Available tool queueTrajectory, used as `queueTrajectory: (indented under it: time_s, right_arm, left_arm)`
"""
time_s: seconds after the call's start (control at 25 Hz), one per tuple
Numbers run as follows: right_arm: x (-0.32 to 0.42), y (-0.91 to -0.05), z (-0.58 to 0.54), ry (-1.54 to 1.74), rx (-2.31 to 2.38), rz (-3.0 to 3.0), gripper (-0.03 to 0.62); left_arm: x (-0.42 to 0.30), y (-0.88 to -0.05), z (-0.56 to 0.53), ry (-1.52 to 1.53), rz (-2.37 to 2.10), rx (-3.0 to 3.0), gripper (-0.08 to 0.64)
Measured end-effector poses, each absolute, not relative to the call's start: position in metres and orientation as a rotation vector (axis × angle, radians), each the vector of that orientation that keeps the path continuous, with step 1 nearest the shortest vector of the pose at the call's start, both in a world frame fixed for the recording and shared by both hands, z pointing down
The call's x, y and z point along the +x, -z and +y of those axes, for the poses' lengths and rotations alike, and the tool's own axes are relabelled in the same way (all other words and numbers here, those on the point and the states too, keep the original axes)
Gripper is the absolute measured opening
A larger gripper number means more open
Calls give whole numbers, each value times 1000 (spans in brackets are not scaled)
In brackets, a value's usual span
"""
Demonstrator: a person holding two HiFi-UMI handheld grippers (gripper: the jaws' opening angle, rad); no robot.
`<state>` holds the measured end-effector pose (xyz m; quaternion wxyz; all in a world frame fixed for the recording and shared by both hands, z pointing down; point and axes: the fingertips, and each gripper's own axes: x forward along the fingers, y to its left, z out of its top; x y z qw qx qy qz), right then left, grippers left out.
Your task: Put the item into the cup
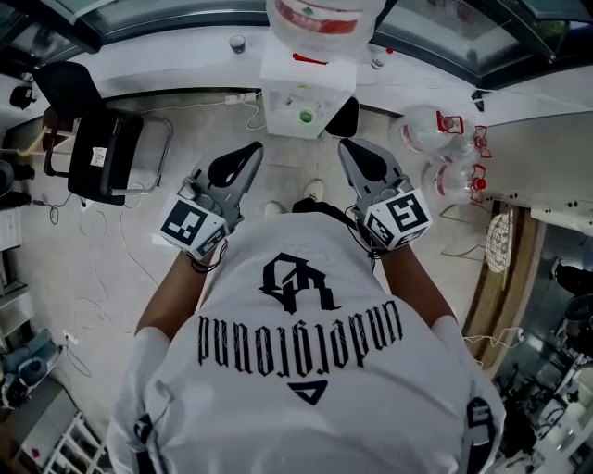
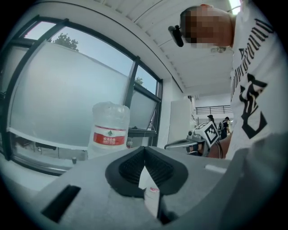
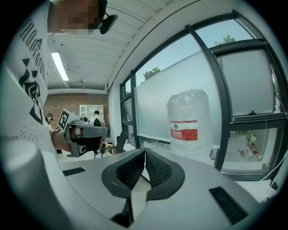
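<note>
No cup and no loose item shows in any view. I stand facing a white water dispenser (image 1: pixel 306 88) that carries a large bottle (image 1: pixel 320 18) with a red label. Both grippers are held up in front of my chest and point at it. My left gripper (image 1: pixel 254 148) is shut with nothing between its jaws; in its own view the black pads (image 2: pixel 130 168) meet at the tip (image 2: pixel 145 149). The right gripper (image 1: pixel 344 144) is shut and empty too, its tip (image 3: pixel 145 150) aimed beside the bottle (image 3: pixel 188 121).
A black chair (image 1: pixel 102 148) stands on the floor at the left. Several empty water bottles (image 1: pixel 435 139) lie at the right by a wooden edge. A white sill (image 1: pixel 167 56) runs under the windows behind the dispenser. Cables trail over the floor.
</note>
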<state>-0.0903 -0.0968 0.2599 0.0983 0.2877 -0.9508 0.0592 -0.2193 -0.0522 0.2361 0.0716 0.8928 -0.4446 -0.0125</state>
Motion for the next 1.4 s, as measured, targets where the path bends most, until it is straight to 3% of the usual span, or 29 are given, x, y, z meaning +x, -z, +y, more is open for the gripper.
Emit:
queueTrajectory:
  time_s: [0.44,1.04,1.4]
  right_arm:
    - [-59,-241,-87,-86,803,-2828,18]
    - [59,-251,-48,-121,694,-2867,18]
    - [90,-264,-6,-127,521,-2889,18]
  left_arm:
    - [-186,-227,-49,109,-1363,2662,15]
    - [-60,-226,-9,83,-1407,2631,15]
    - [-28,-239,43,22,-1491,2550,15]
